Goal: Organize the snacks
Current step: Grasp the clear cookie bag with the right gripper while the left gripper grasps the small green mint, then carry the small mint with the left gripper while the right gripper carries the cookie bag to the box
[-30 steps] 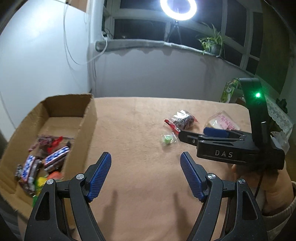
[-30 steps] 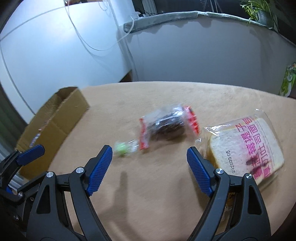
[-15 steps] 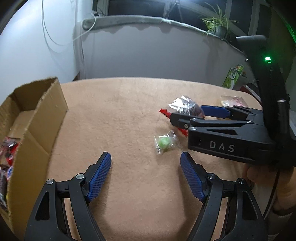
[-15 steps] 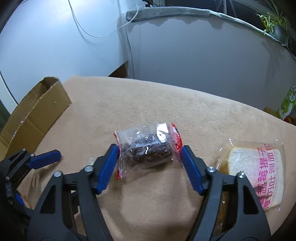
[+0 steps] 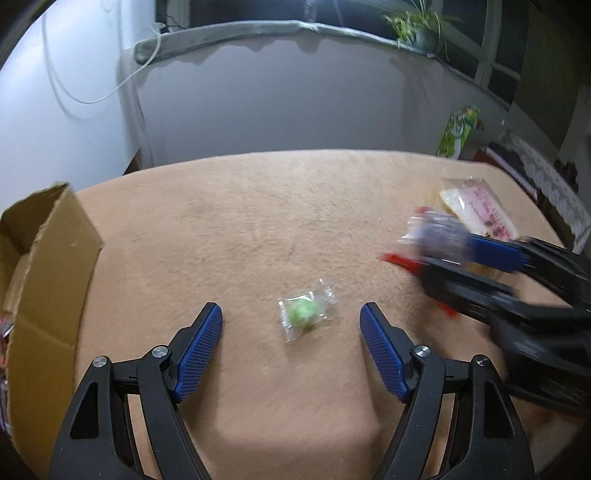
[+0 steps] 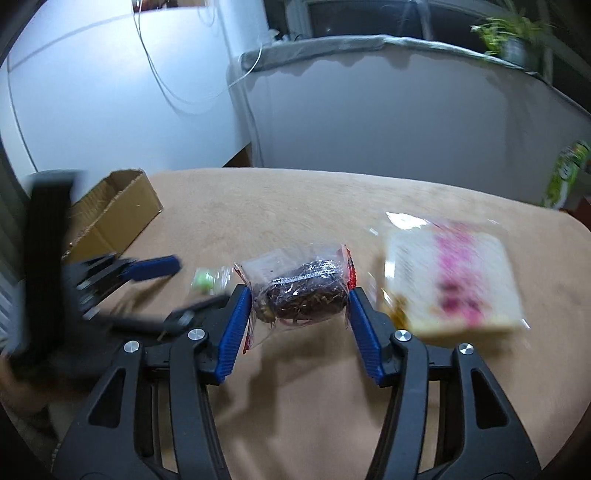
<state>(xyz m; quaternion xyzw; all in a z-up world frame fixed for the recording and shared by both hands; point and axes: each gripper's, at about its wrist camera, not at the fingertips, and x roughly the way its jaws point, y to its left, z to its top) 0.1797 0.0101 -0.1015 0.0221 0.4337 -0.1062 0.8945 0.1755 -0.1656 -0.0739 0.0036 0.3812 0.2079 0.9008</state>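
My right gripper (image 6: 299, 295) has its jaws closing, and its blue pads press both ends of a clear, red-edged packet of dark snack (image 6: 306, 288), held just above the tan tablecloth (image 6: 295, 206). In the left wrist view that packet (image 5: 436, 232) is a blur at the right gripper (image 5: 454, 254). My left gripper (image 5: 291, 310) stands open low over the table. A small green candy in a clear wrapper (image 5: 303, 316) lies on the cloth between and just ahead of its fingertips, untouched. The cardboard box (image 5: 51, 251) stands at the left edge.
A bagged slice of bread with pink print (image 6: 450, 280) lies on the cloth right of the held packet. A green packet (image 5: 460, 129) stands beyond the table's far right corner. A white wall and a ledge with a potted plant (image 5: 417, 26) run behind the table.
My right gripper slid forward around the dark packet, closed on its ends and lifted it slightly. My left gripper moved right, away from the box, and lower, bringing the green candy between its fingertips.
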